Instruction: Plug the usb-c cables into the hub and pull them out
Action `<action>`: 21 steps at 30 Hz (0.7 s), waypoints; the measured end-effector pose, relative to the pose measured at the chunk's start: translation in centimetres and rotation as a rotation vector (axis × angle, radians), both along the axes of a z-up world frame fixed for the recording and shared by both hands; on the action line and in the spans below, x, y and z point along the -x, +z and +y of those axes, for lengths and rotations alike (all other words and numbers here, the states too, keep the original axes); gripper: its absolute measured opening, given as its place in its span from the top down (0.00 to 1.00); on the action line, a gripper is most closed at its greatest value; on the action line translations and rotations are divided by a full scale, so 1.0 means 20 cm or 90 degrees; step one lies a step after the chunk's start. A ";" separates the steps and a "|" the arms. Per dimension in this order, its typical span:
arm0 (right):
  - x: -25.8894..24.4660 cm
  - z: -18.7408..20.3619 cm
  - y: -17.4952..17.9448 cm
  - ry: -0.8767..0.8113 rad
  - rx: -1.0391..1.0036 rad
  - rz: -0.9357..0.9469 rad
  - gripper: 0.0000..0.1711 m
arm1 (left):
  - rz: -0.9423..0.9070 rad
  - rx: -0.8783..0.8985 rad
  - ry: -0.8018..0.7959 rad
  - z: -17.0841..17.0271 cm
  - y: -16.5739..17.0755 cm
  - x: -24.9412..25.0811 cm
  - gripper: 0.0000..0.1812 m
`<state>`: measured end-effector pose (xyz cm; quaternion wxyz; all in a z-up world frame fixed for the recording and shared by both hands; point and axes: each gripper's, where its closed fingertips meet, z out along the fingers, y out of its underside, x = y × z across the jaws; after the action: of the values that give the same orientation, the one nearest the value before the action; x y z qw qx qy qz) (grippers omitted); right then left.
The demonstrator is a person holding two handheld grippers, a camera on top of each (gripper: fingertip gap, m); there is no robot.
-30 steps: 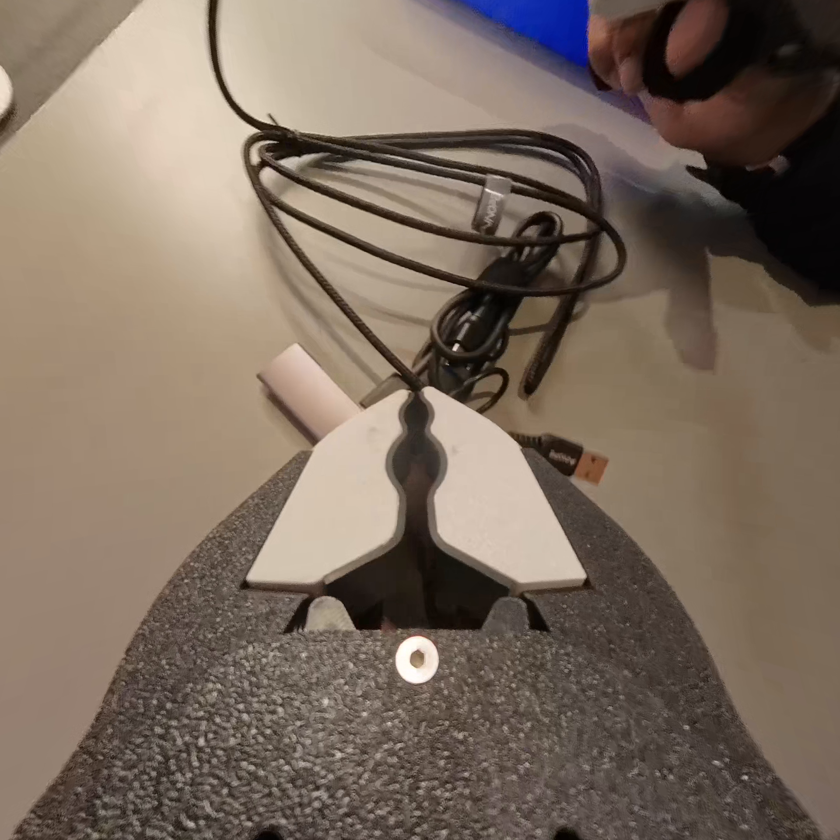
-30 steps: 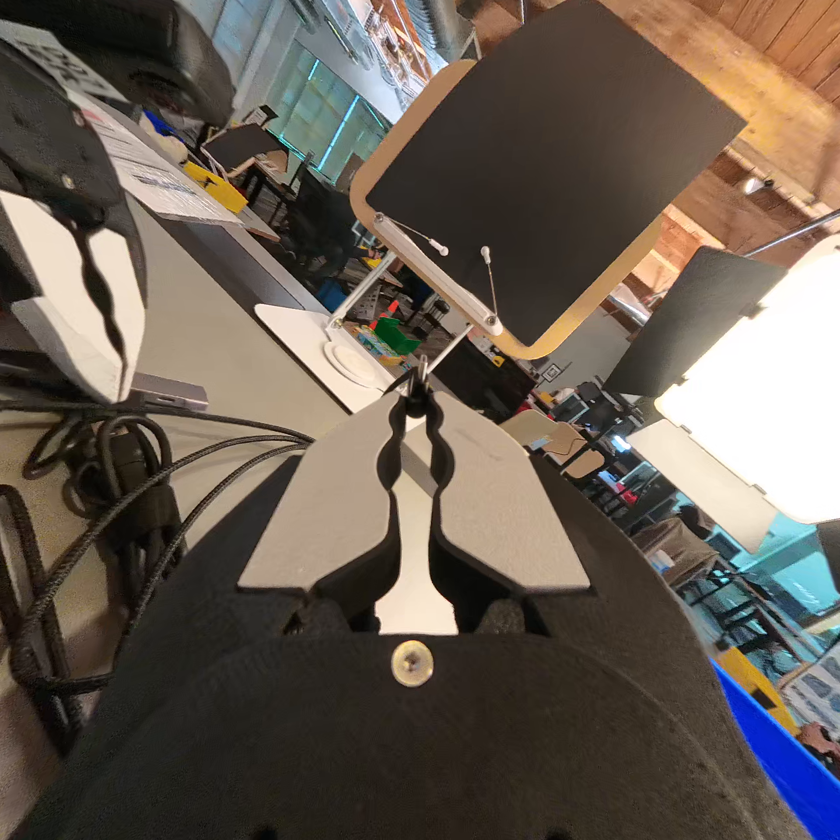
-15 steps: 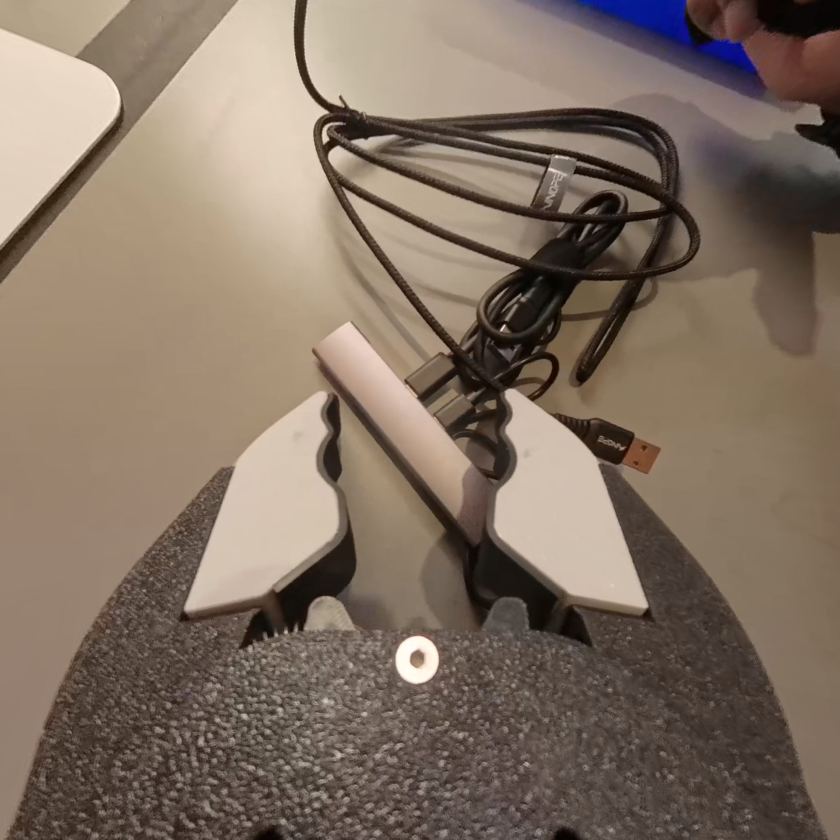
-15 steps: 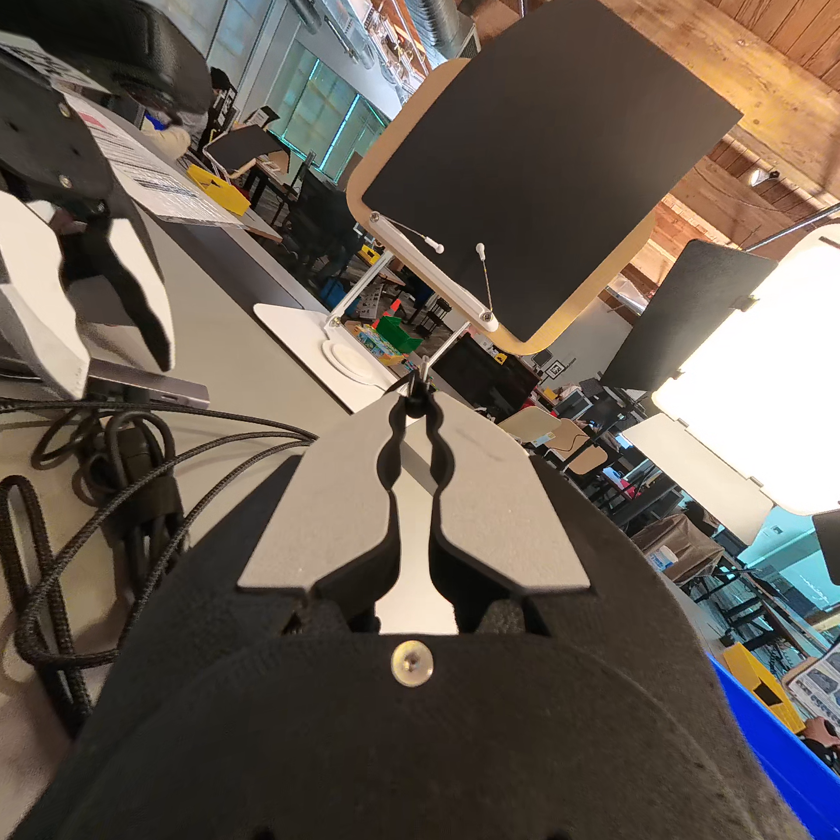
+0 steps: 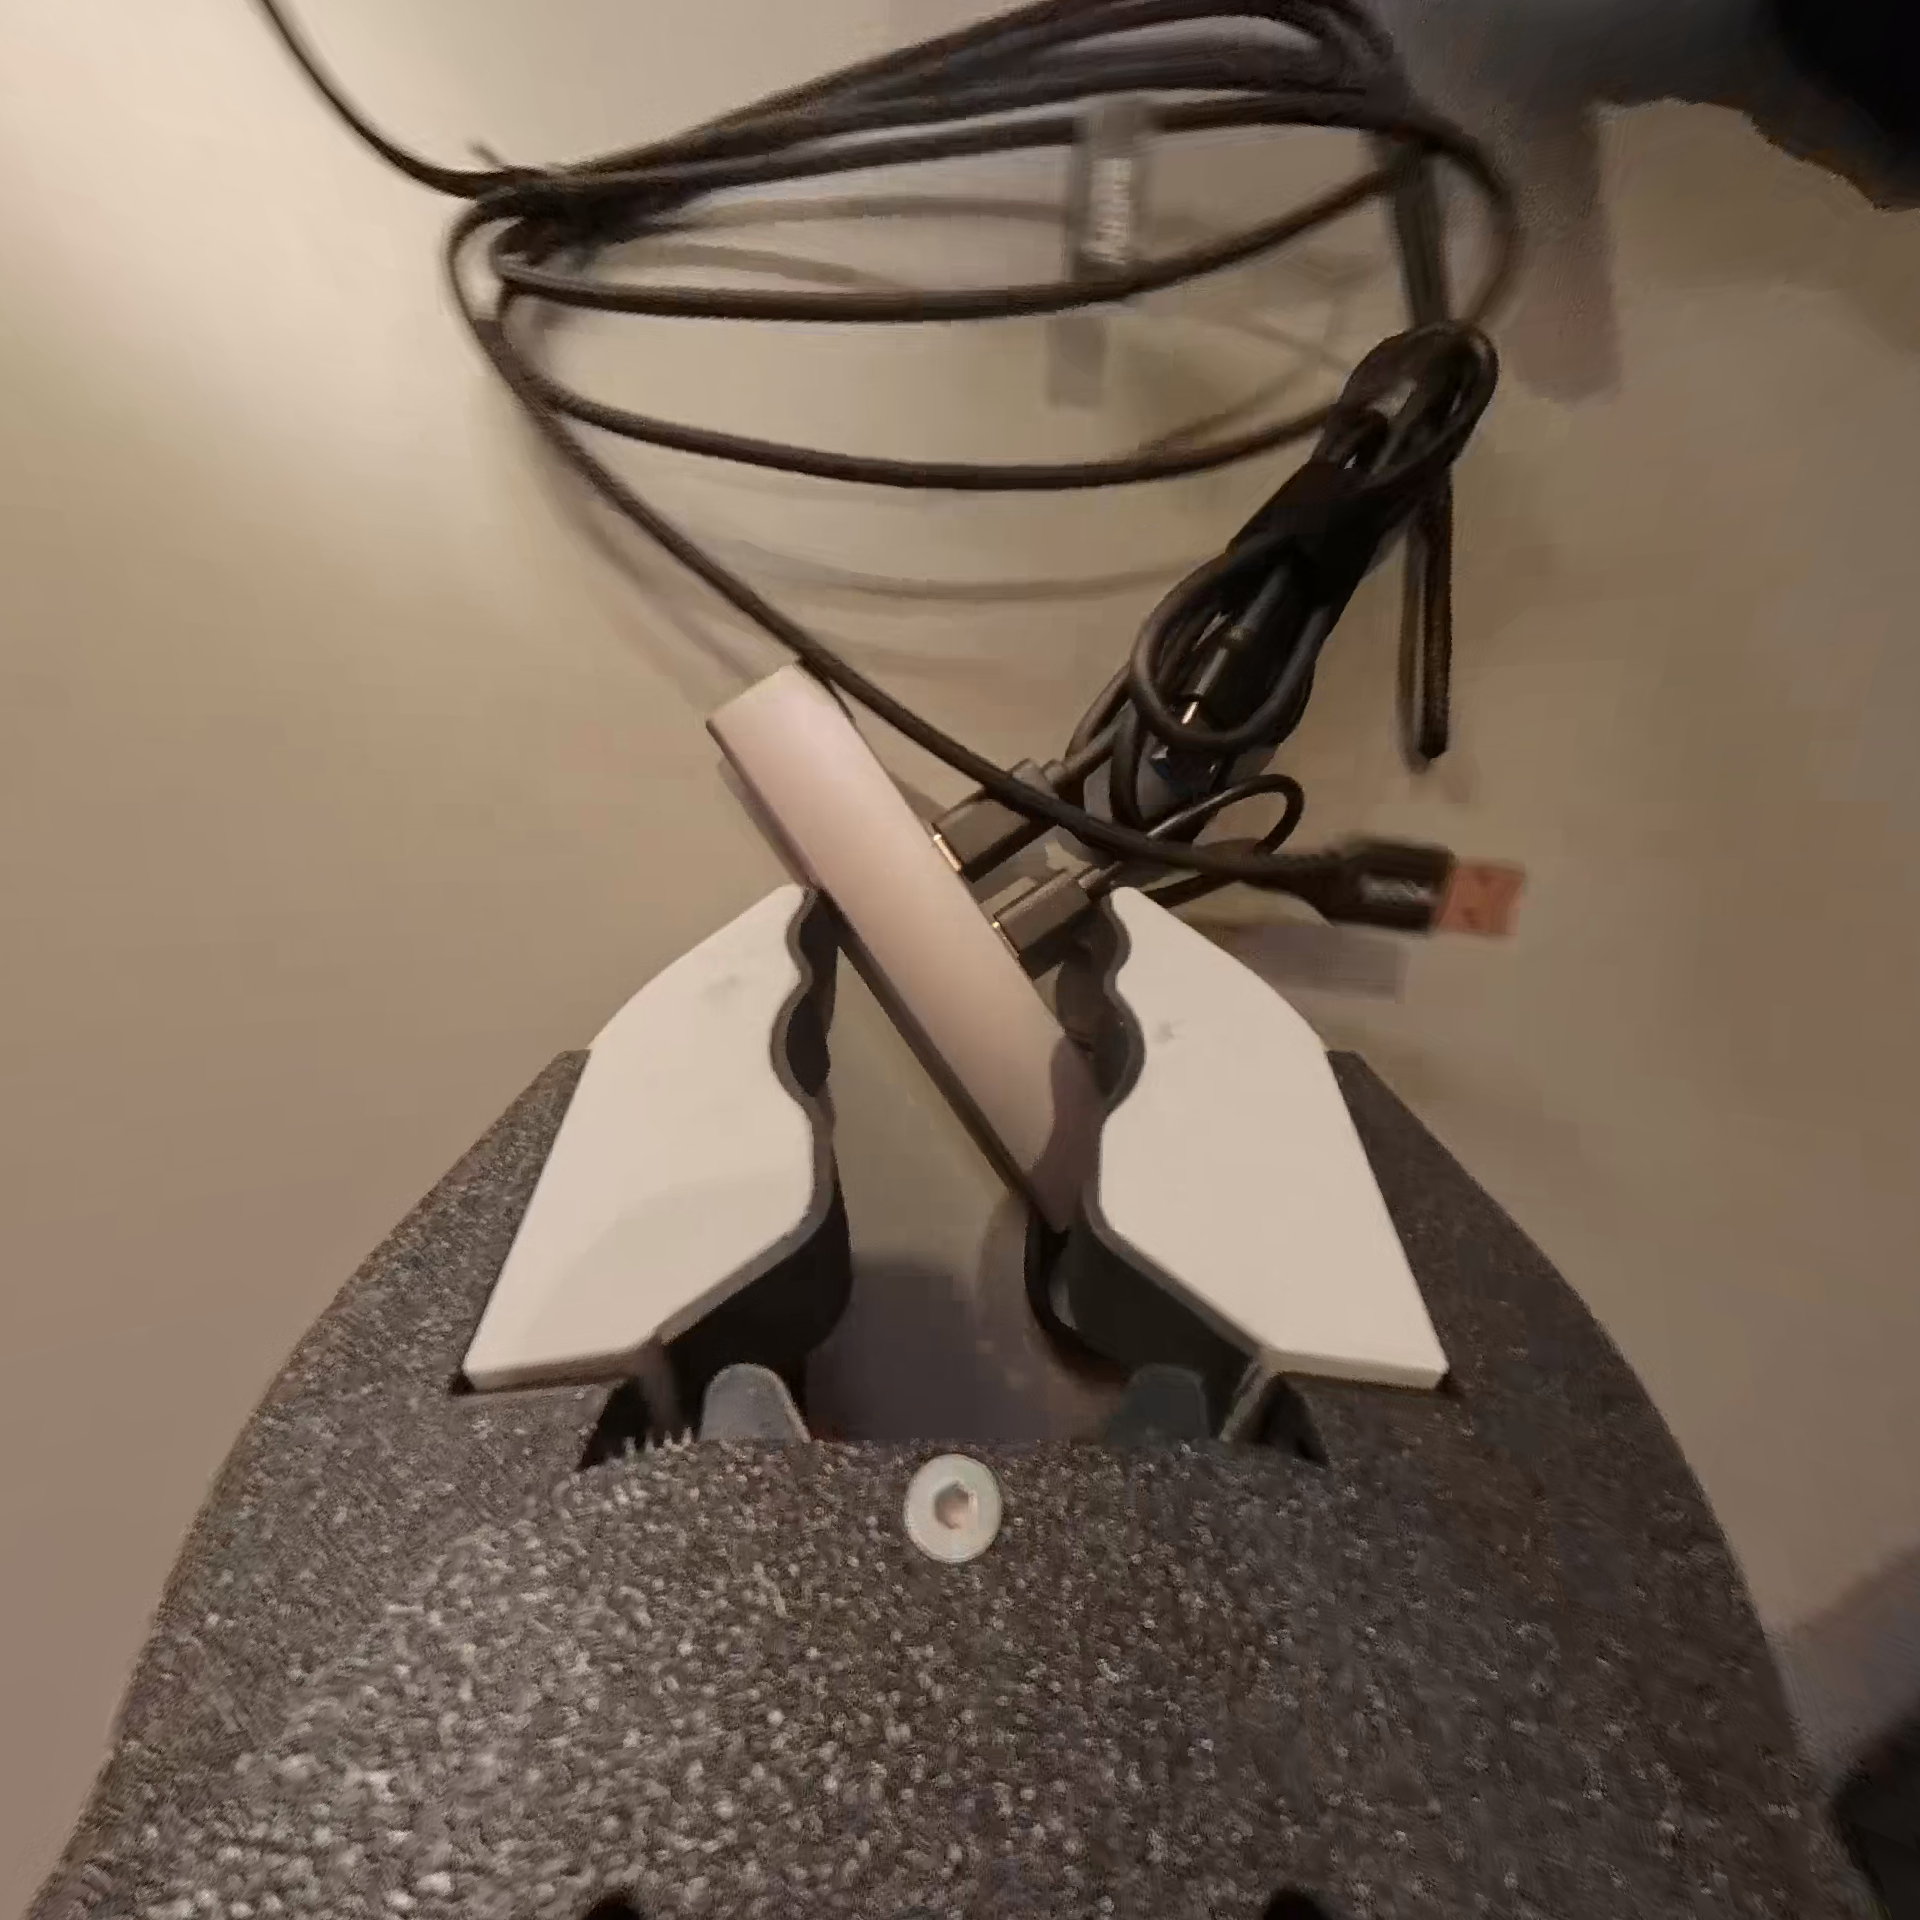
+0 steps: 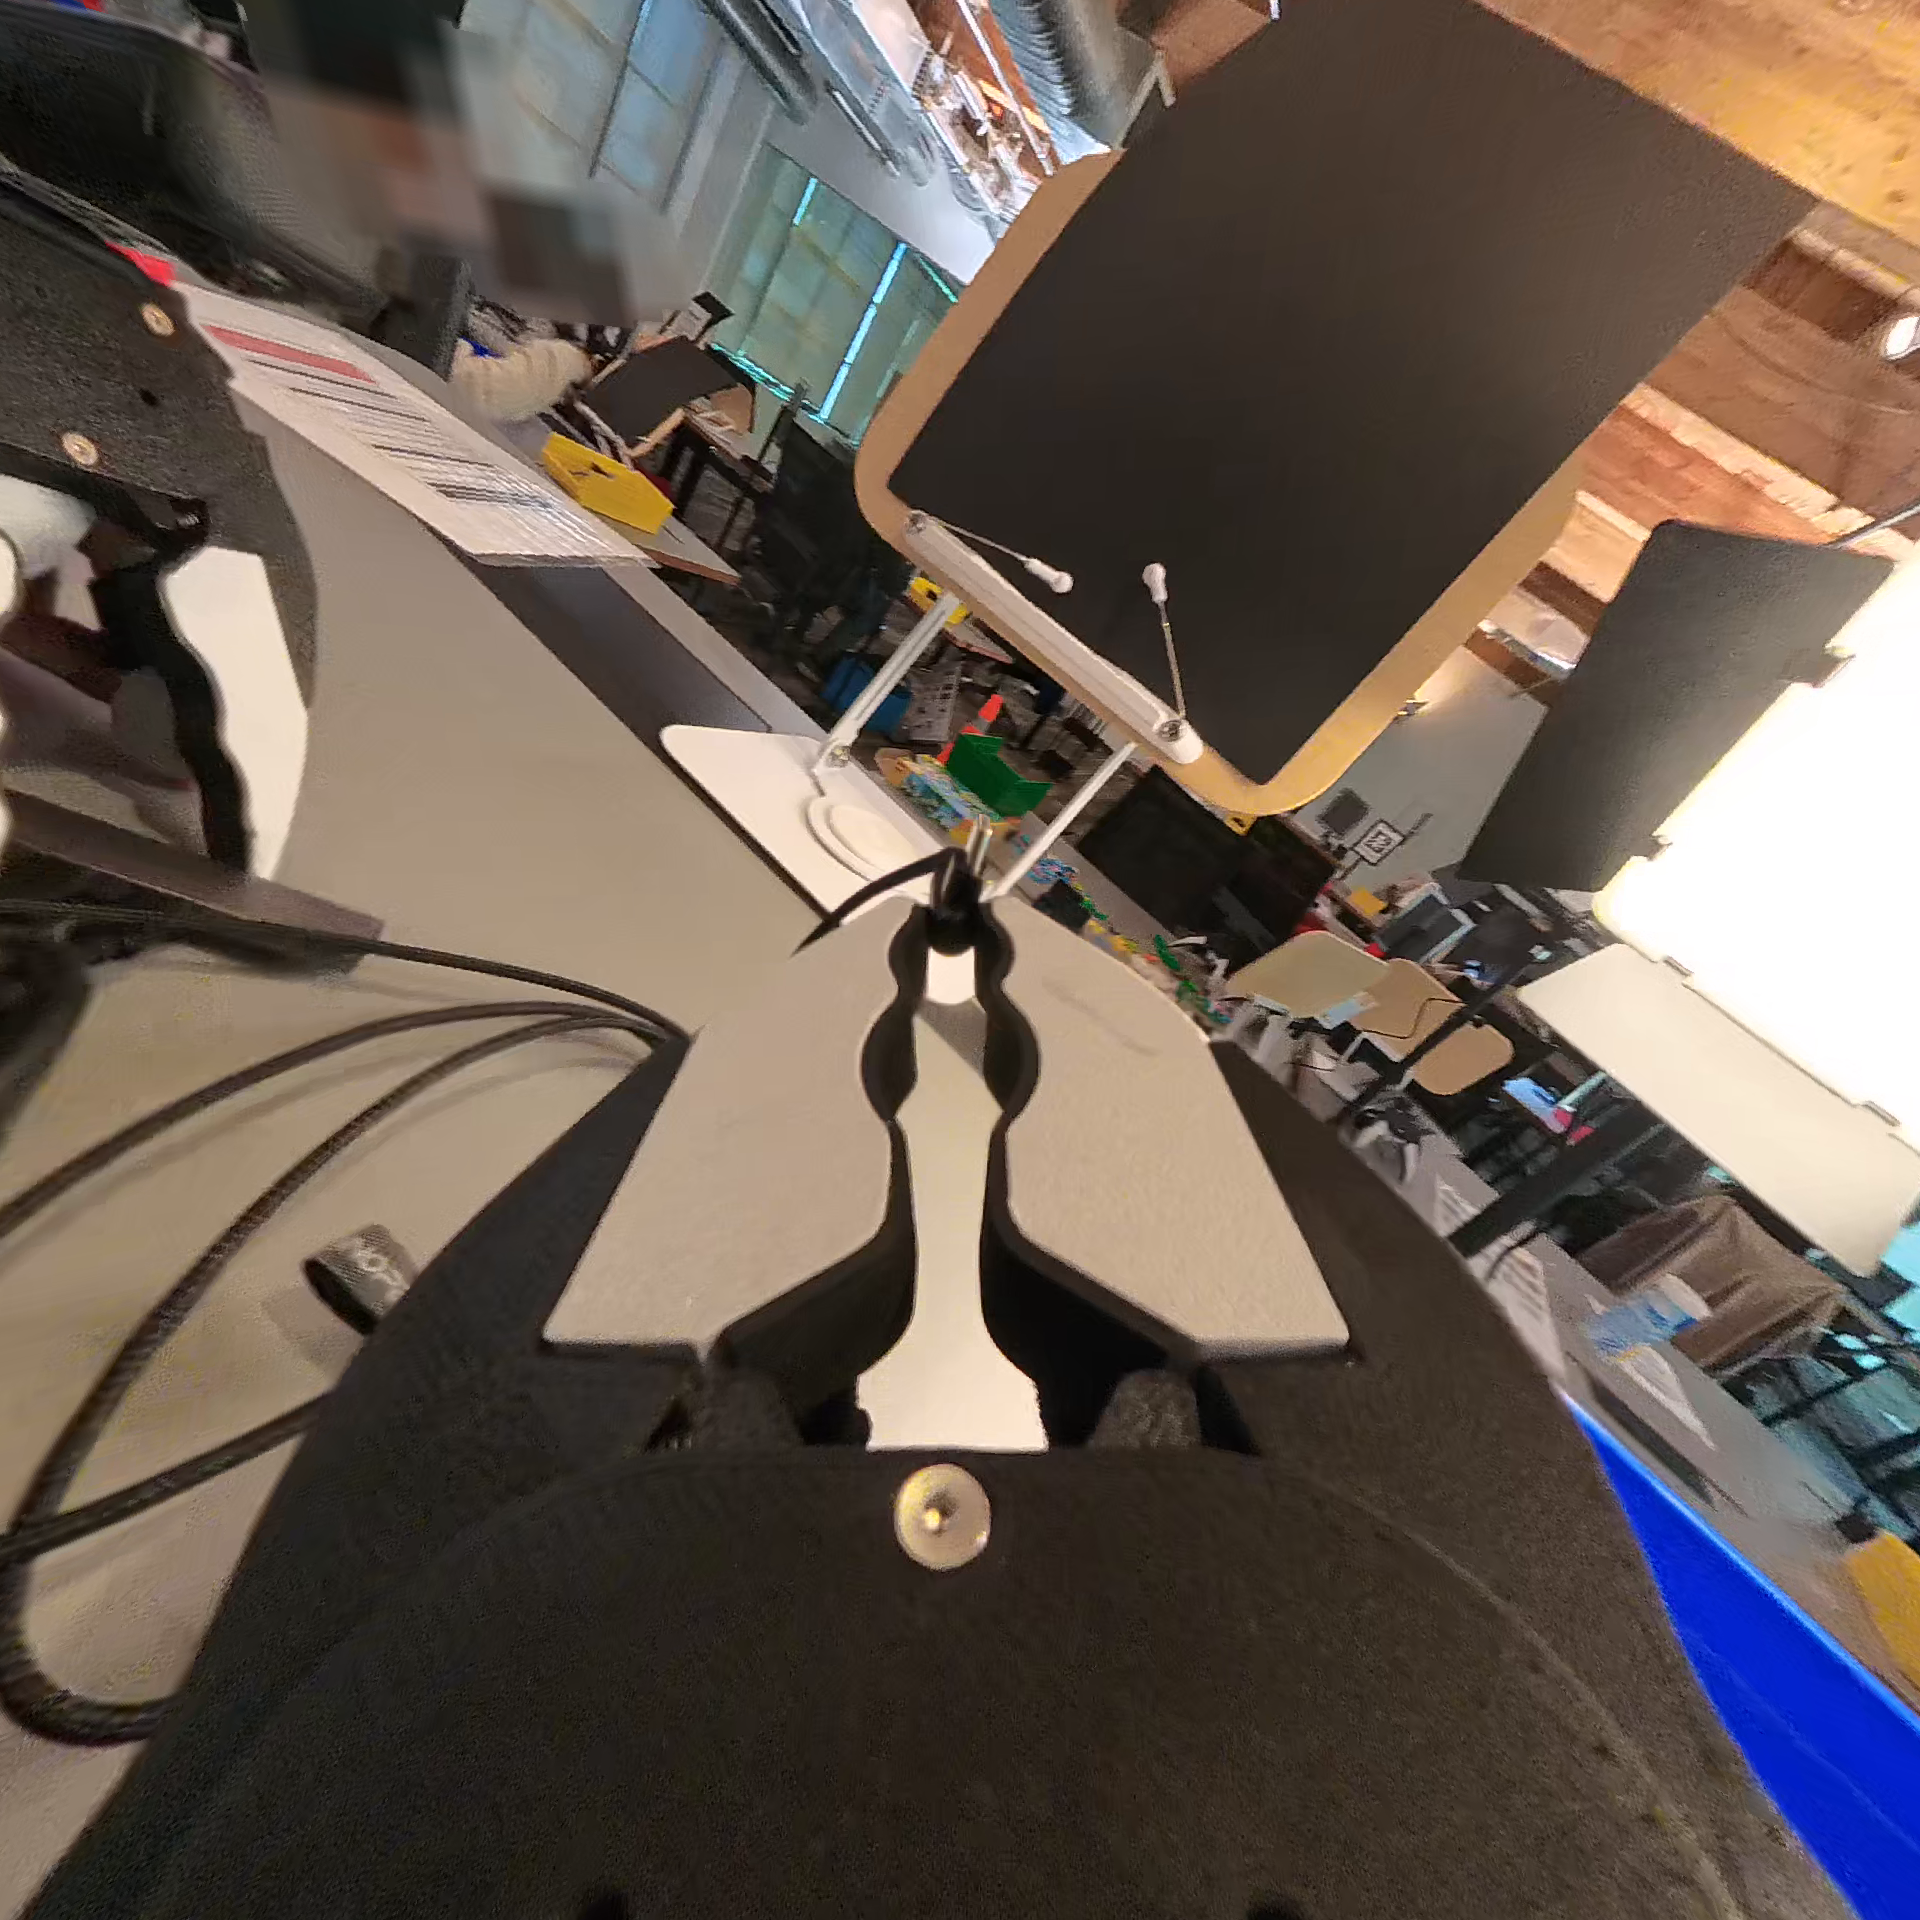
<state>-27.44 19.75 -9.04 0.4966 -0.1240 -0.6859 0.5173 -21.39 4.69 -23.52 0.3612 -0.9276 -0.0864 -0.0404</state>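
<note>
While cables (image 5: 935, 457) stay blurred (label unreadable), hub (image 5: 894, 914)

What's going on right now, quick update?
Left gripper open around the hub, not clamped. Right gripper shut on a cable end. Two plugs seated. Tangled cables crowd the hub.

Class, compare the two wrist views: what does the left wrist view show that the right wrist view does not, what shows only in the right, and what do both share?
Only the left wrist view: two plugs seated in the hub's side and a loose USB-A plug.

Only the right wrist view: the right gripper shut on a cable end, a black panel, and a blue bin.

Both: the table, black cables, the open left gripper, and the hub between its fingers.
</note>
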 end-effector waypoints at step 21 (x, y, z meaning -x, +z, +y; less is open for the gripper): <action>0.04 0.21 0.13 -0.212 -0.133 0.161 0.96 | -0.114 -0.050 -0.098 -0.04 0.04 -0.20 0.75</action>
<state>-28.18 23.96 -6.43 0.6673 -0.1179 -0.6379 0.3659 -17.37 3.98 -22.74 0.3841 -0.9093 -0.0451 -0.1537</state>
